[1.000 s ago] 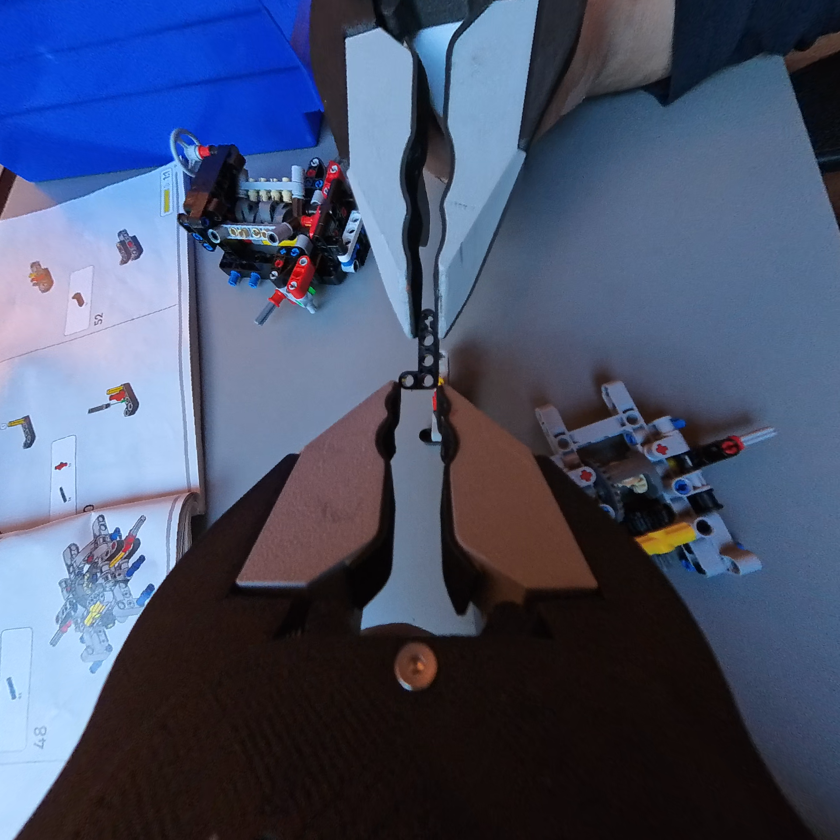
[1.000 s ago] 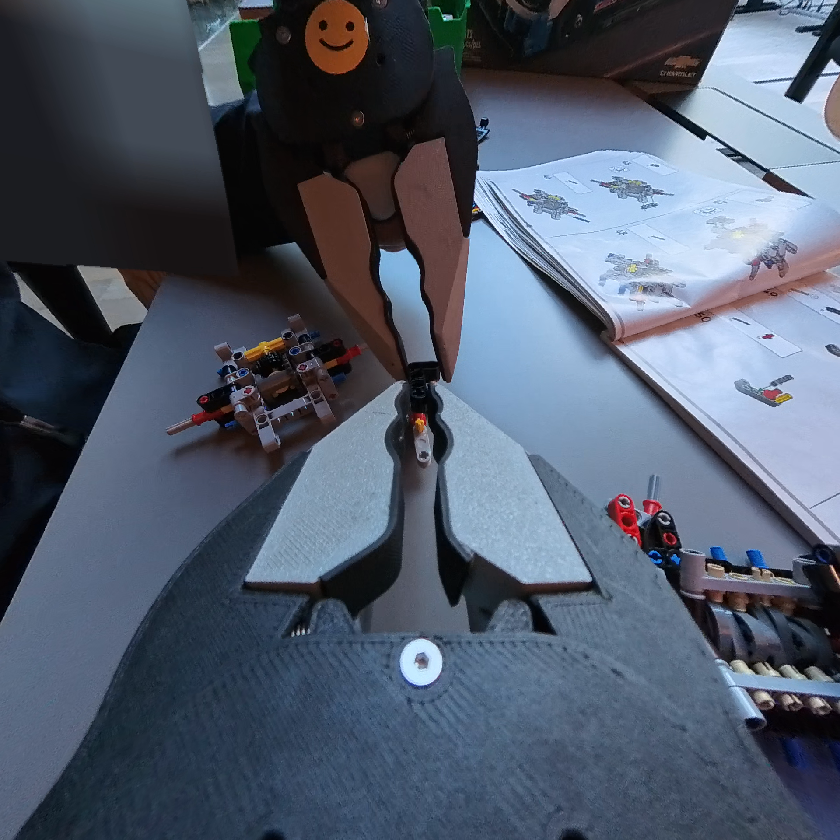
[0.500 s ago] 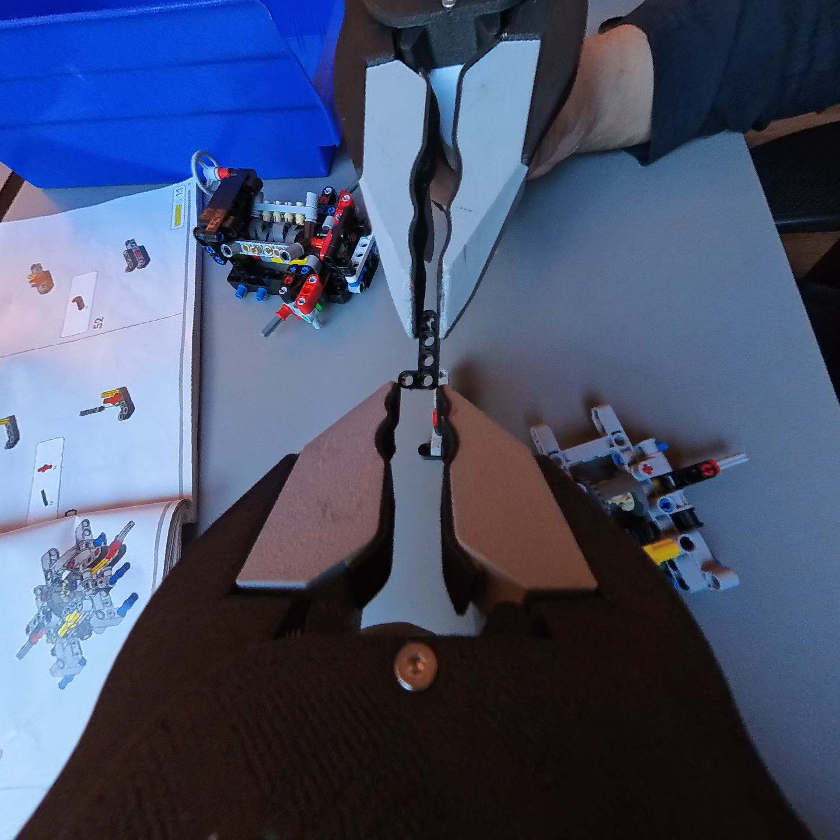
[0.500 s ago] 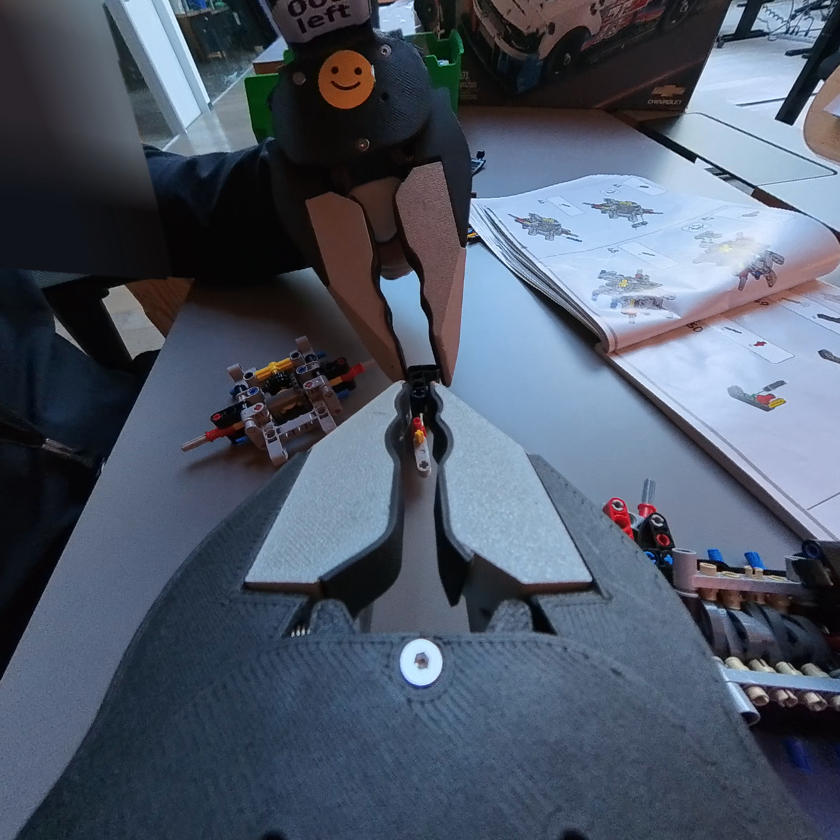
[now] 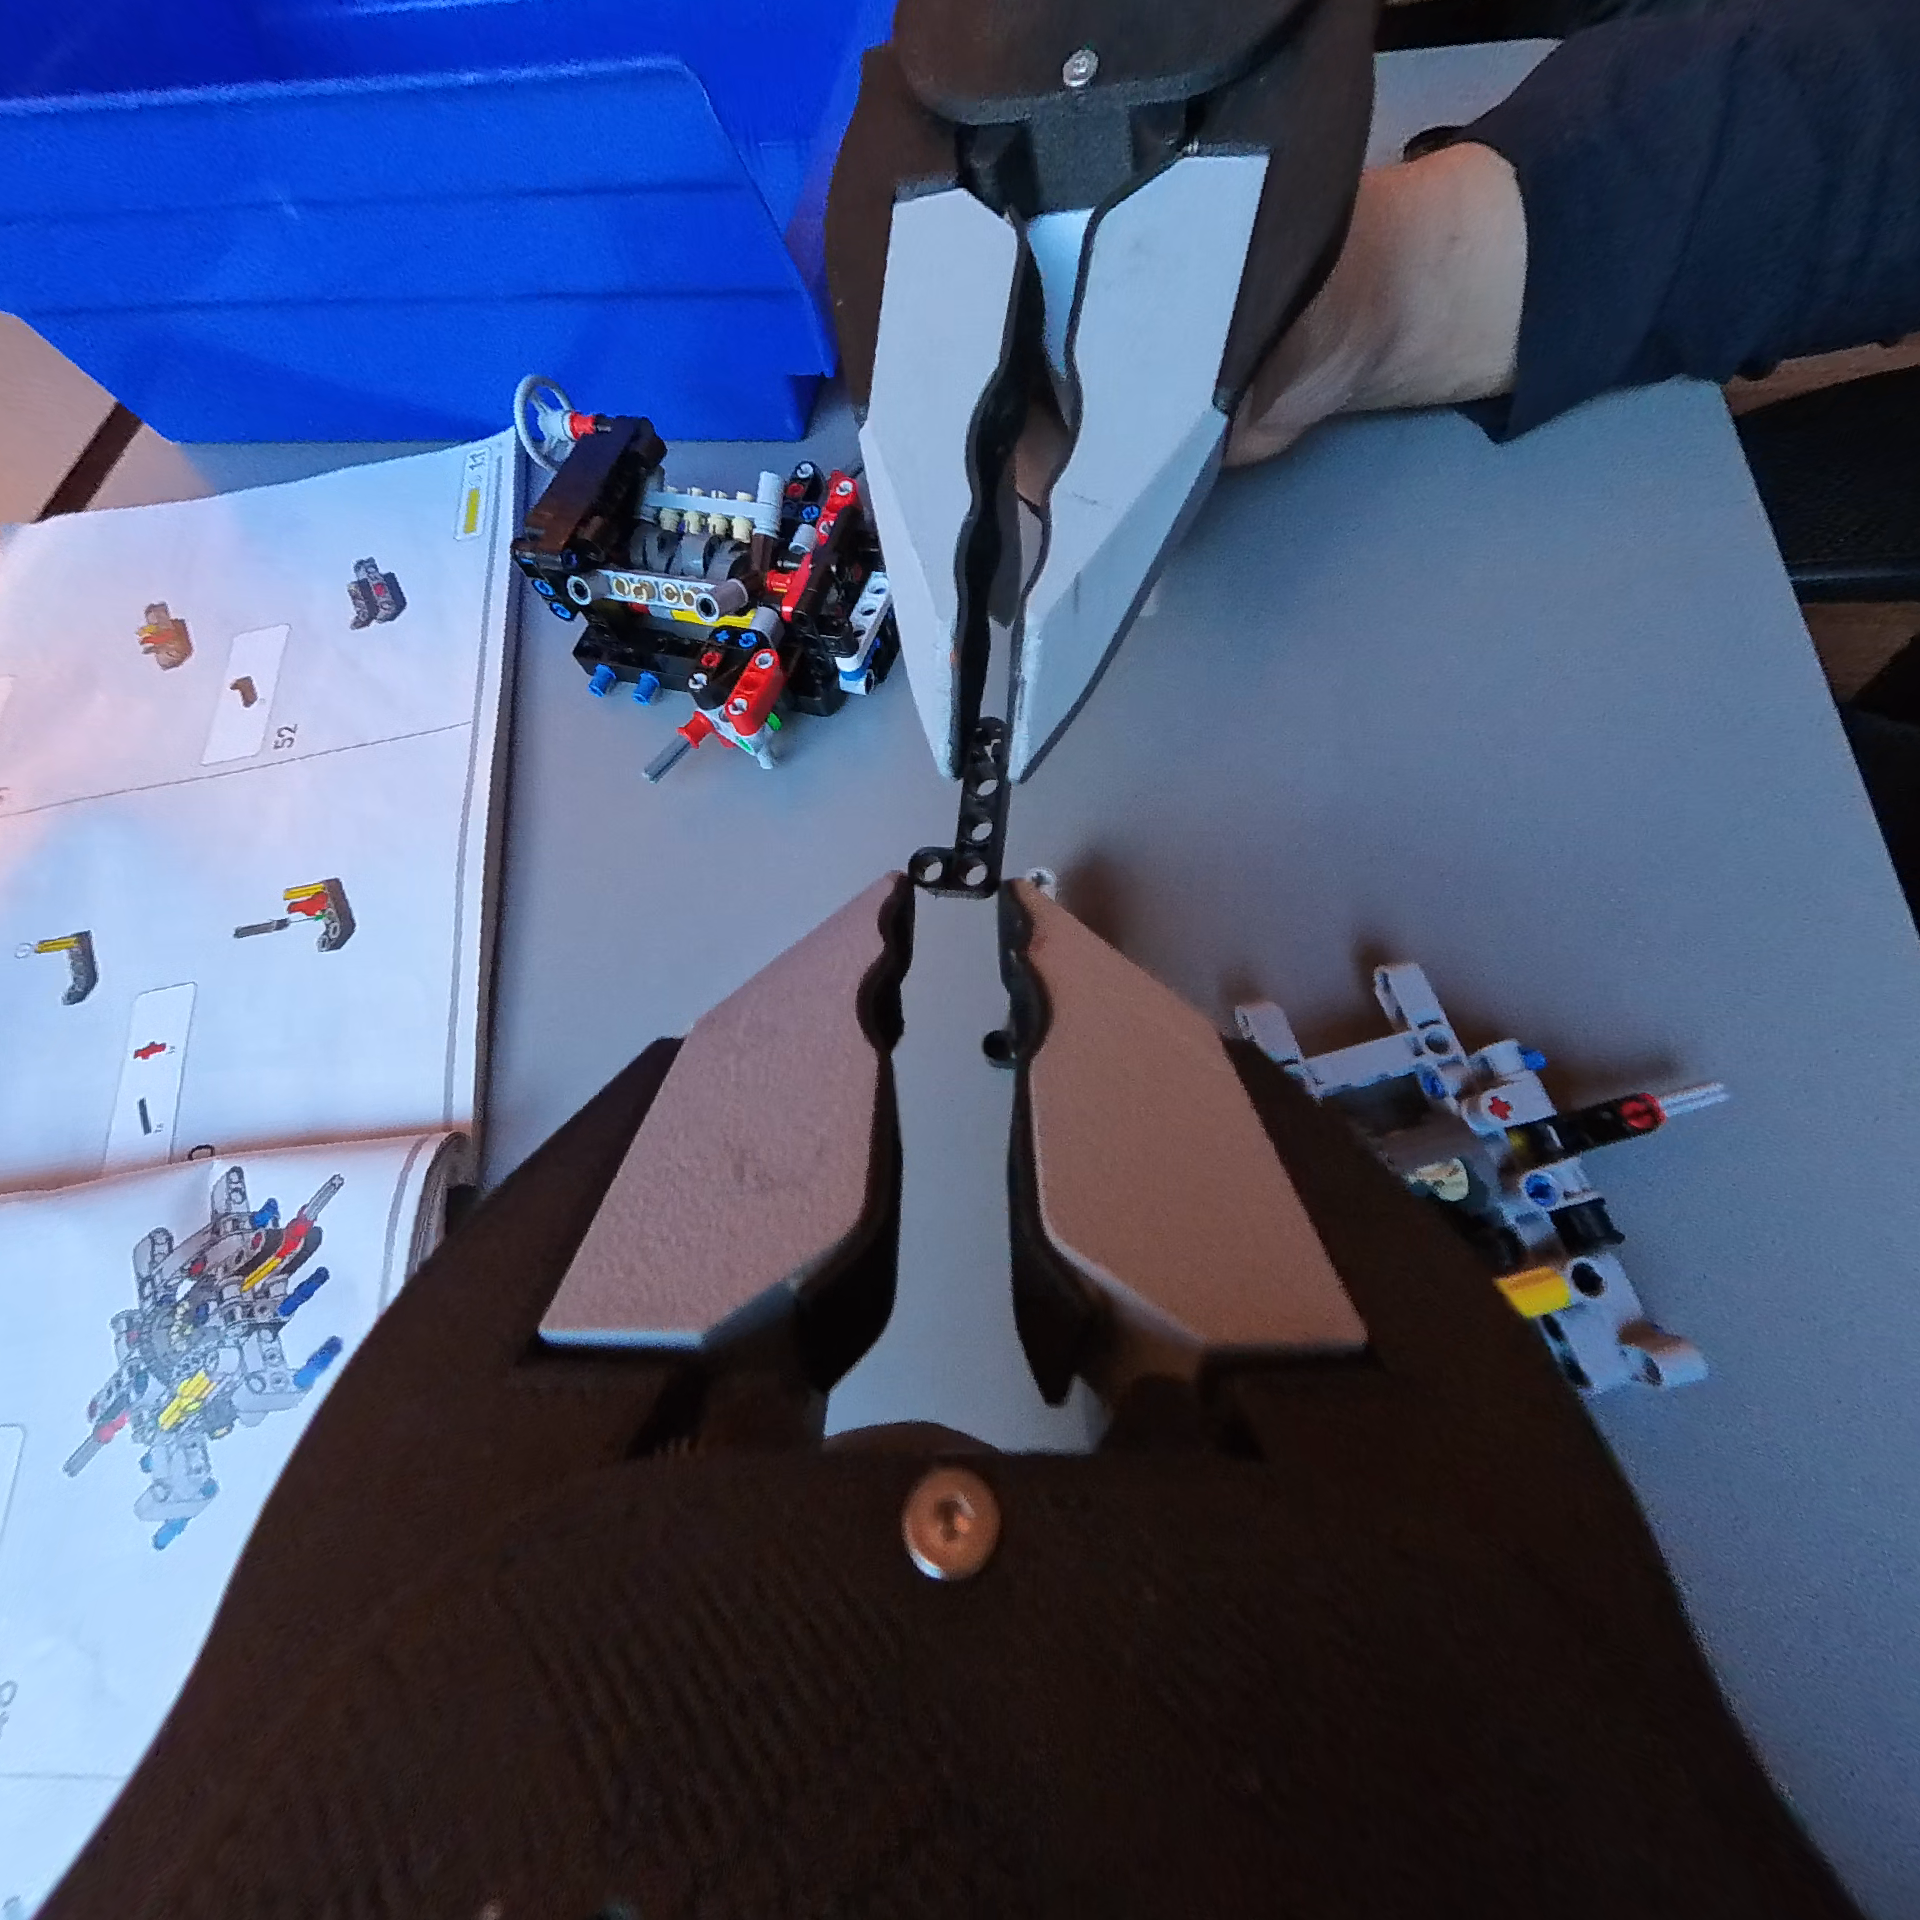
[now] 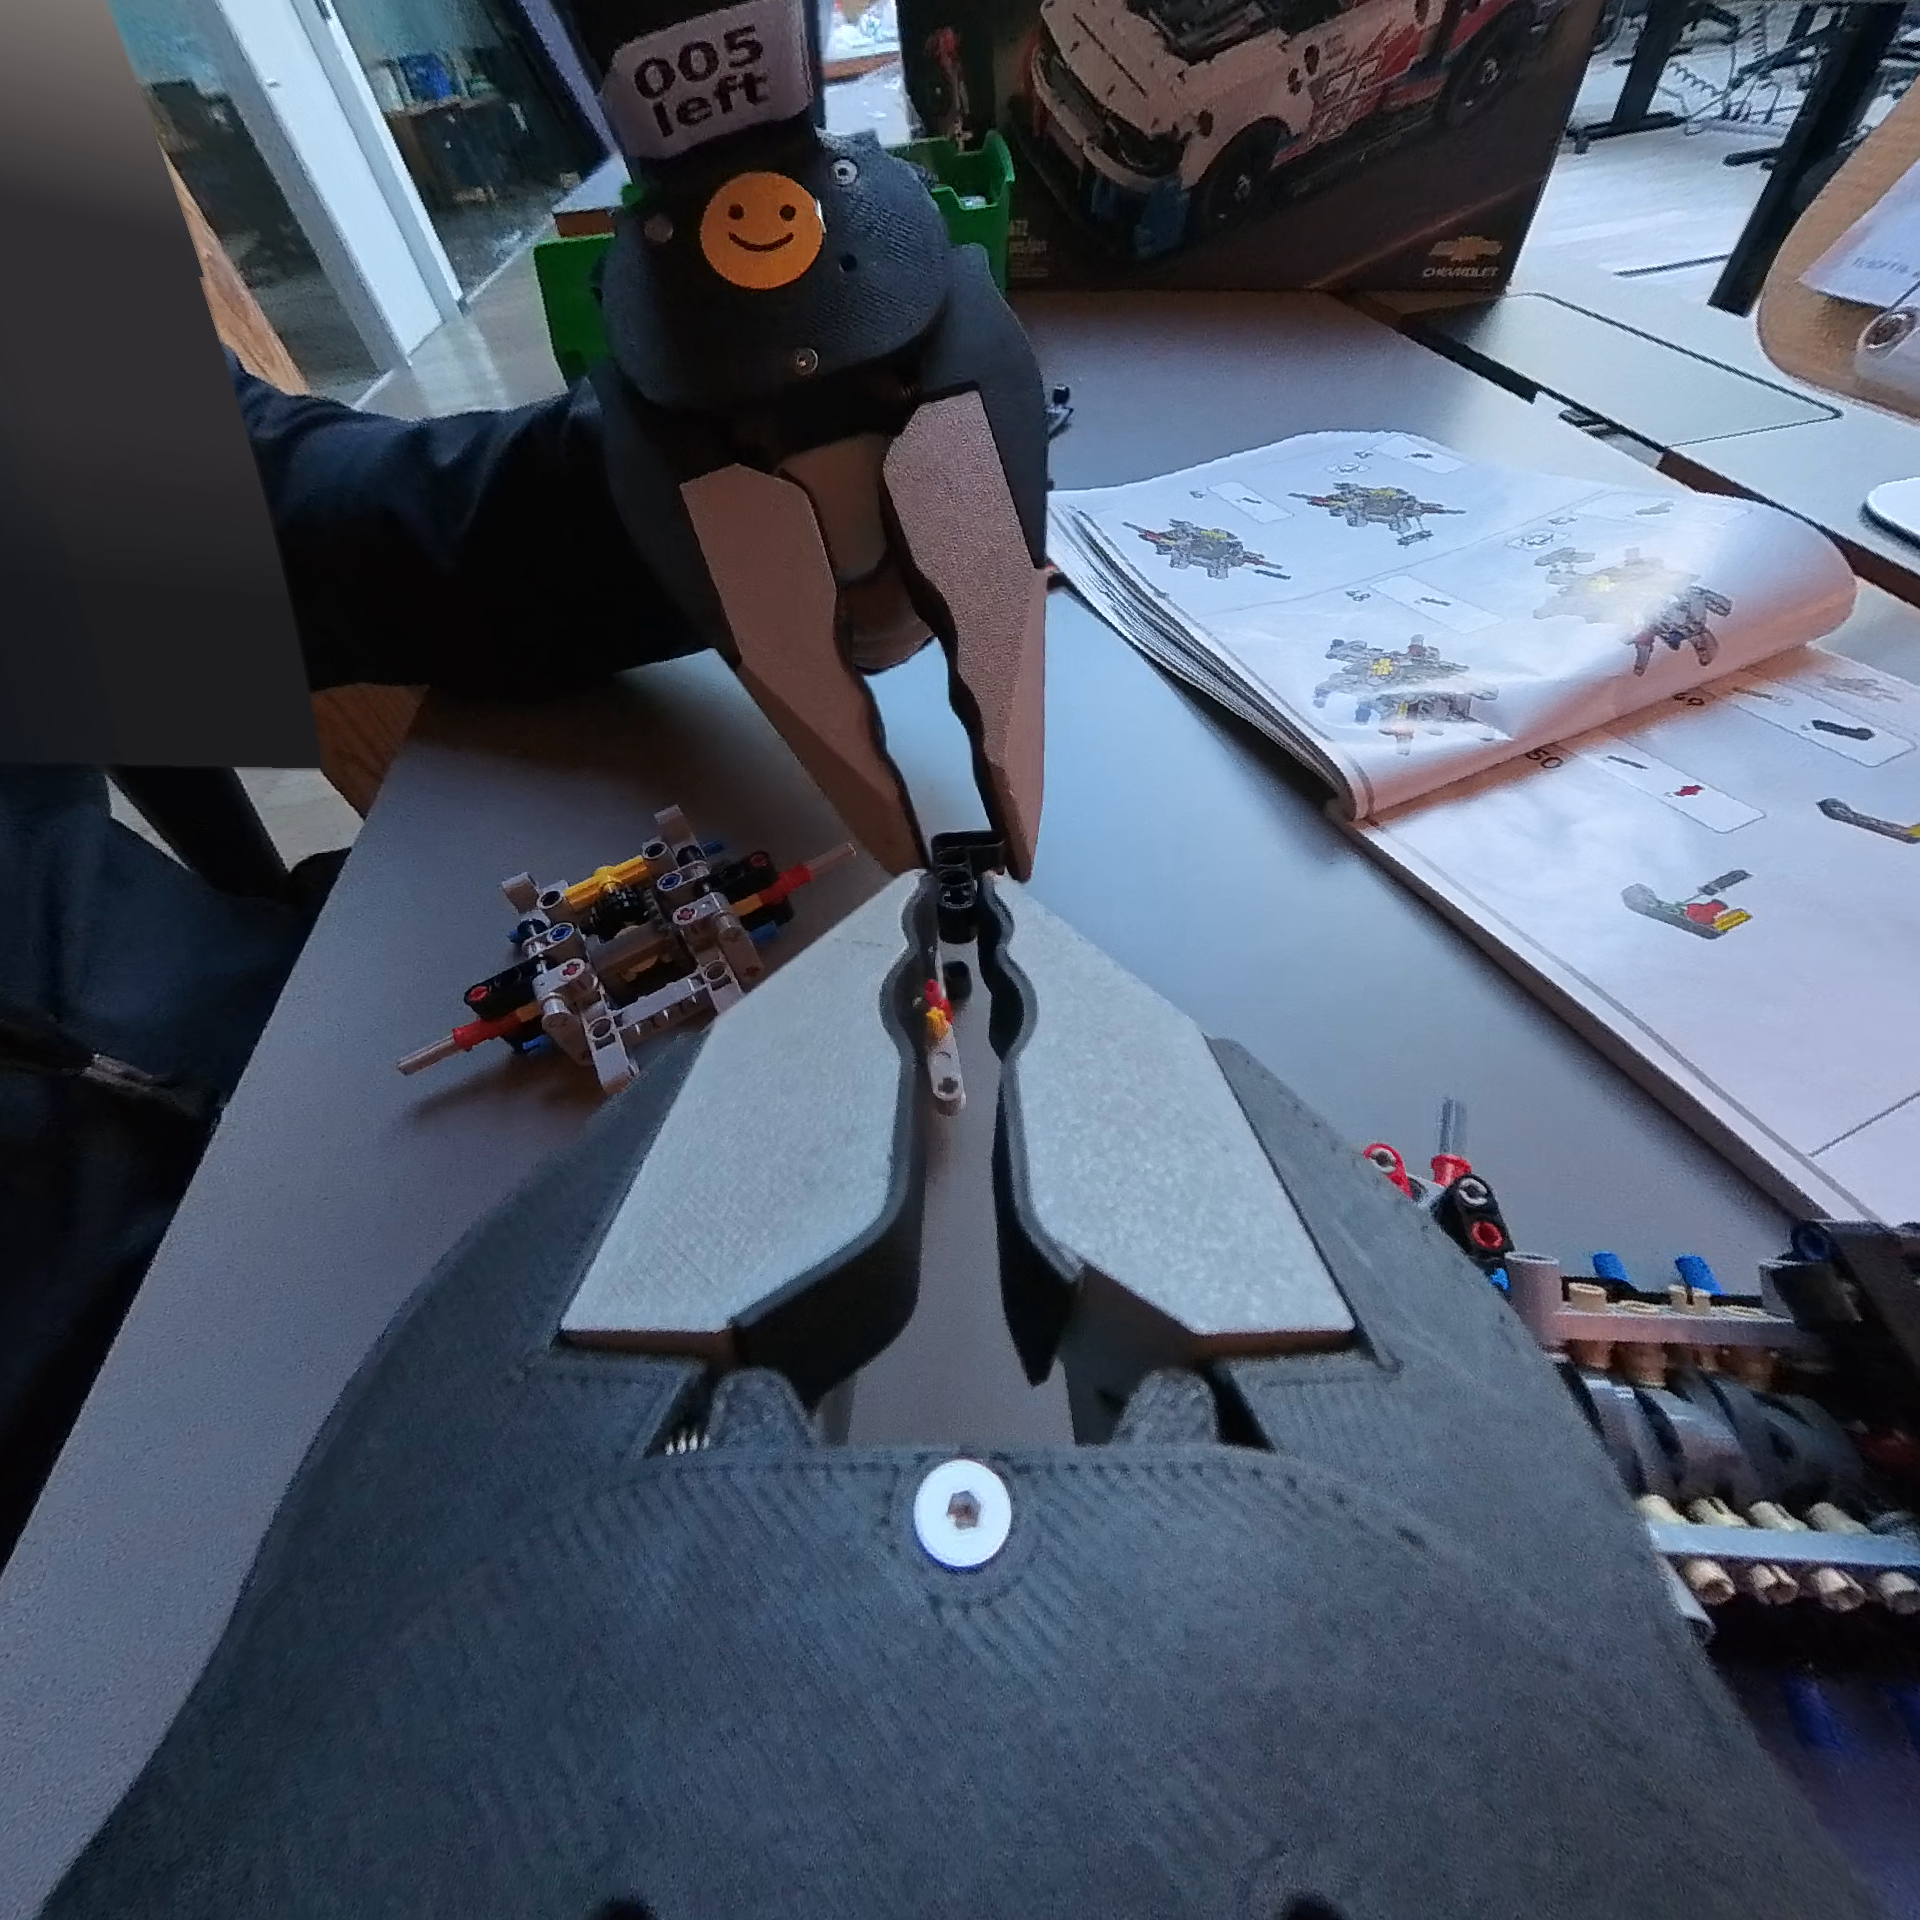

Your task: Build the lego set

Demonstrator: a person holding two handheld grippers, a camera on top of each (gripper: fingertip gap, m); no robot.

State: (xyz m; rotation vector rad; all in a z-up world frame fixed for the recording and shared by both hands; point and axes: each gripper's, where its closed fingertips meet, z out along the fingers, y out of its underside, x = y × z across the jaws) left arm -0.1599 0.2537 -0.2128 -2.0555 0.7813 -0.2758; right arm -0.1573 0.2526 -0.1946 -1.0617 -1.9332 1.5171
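The right gripper (image 5: 985, 769) clamps the long arm of a black L-shaped beam (image 5: 977, 821). The left gripper (image 5: 958, 891) closes narrowly across its short foot – both grips steady the beam above the grey table (image 5: 1455, 727), between two small brick assemblies (image 5: 717, 603).

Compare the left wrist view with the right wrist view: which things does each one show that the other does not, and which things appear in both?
Only the left wrist view shows the blue bin. Only the right wrist view shows the car box and green bin. Both show the black L-shaped beam between the two grippers, the open instruction booklet, and the grey axle assembly.
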